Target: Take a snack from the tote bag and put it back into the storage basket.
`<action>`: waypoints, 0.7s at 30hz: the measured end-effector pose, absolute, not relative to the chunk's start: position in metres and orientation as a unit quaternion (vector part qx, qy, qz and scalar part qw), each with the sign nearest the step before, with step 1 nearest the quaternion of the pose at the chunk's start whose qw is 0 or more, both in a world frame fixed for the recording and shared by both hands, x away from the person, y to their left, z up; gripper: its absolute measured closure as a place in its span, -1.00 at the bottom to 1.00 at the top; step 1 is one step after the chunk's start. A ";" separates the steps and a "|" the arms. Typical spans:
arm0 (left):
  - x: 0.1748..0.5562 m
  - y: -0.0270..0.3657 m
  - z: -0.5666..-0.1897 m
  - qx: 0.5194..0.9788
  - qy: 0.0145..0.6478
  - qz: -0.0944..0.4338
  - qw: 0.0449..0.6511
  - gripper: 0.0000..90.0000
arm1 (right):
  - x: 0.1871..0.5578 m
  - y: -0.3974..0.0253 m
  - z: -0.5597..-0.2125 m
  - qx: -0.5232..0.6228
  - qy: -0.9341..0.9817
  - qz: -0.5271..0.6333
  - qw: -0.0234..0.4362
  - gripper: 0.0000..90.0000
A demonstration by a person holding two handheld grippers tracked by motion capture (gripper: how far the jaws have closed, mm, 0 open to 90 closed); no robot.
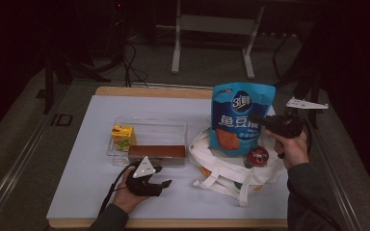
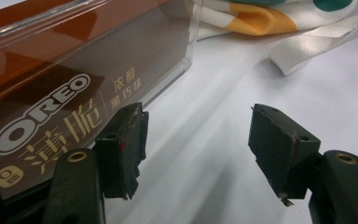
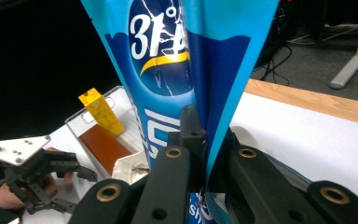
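A blue snack bag [image 1: 238,118] stands upright over a white tote bag [image 1: 221,168], and my right gripper [image 1: 259,120] is shut on its right edge. In the right gripper view the jaws pinch the blue snack bag's [image 3: 168,70] side seam at my right gripper [image 3: 205,158]. My left gripper [image 1: 163,176] rests open on the table just in front of a brown Oreo box [image 1: 156,153]. In the left gripper view my left gripper [image 2: 198,140] stands with its jaws wide apart and nothing between them, the Oreo box [image 2: 51,98] close on their left.
A clear tray [image 1: 149,126] holds a yellow drink carton [image 1: 123,136] and the Oreo box. A small red round tin [image 1: 257,156] lies on the tote bag. The tote bag's straps [image 1: 243,192] trail toward the table's front edge. The dark floor and desk legs lie beyond.
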State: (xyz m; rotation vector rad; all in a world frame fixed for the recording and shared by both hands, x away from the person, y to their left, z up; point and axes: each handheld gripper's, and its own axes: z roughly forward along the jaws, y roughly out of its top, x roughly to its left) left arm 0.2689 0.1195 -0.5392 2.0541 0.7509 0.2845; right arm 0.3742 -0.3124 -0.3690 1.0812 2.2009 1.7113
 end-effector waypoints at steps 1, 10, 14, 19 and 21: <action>0.269 0.120 -0.539 0.831 0.304 0.115 0.451 -0.19 | 0.373 -0.312 -0.368 0.359 0.735 0.570 0.075 0.98; 0.269 0.119 -0.539 0.831 0.305 0.114 0.452 -0.19 | 0.368 -0.308 -0.366 0.354 0.731 0.580 0.066 0.98; 0.269 0.119 -0.539 0.831 0.305 0.114 0.452 -0.19 | 0.365 -0.306 -0.364 0.350 0.729 0.584 0.061 0.98; 0.269 0.120 -0.539 0.831 0.305 0.114 0.452 -0.19 | 0.362 -0.300 -0.360 0.340 0.733 0.587 0.057 0.98; 0.269 0.120 -0.539 0.831 0.304 0.113 0.452 -0.19 | 0.361 -0.299 -0.359 0.335 0.733 0.590 0.054 0.98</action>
